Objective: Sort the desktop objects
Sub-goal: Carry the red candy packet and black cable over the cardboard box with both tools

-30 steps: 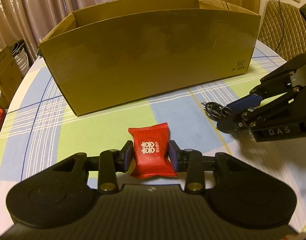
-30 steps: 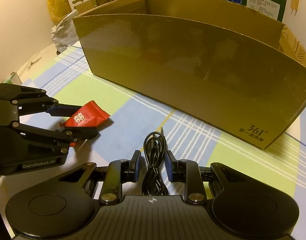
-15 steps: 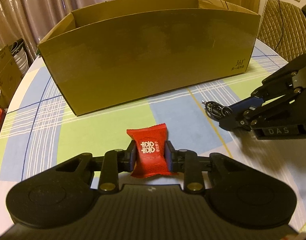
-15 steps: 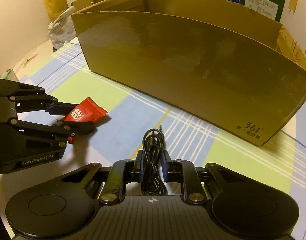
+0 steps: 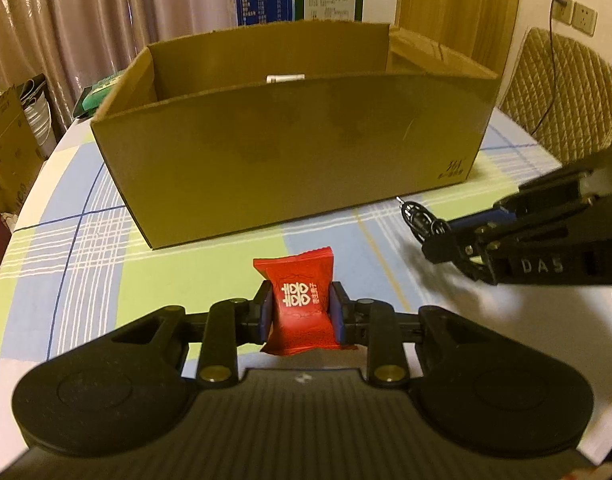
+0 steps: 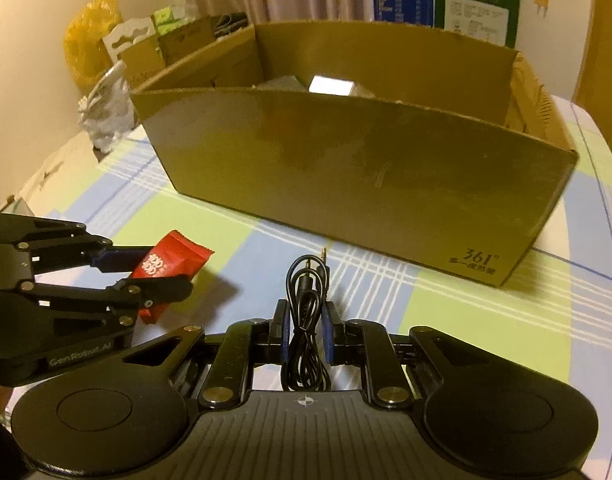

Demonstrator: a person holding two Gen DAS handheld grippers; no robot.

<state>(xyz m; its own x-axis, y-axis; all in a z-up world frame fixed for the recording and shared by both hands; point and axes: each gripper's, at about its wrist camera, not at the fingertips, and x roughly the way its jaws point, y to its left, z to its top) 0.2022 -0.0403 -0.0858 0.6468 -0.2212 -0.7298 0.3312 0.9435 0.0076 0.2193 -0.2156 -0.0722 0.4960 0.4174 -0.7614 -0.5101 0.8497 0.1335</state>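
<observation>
On the checked tablecloth [image 5: 86, 240] before the open cardboard box [image 5: 290, 152], both tools are loaded: the left gripper [image 5: 300, 312] pinches a glossy, crinkled red candy packet [image 5: 302, 304] by its sides, and the right gripper [image 6: 306, 330] squeezes a coiled black audio cable [image 6: 306, 320], its thin rubbery loops bunched. Each item looks clear of the cloth, so this seems the carry step; next calls for clearing the box's stiff front wall before letting go
</observation>
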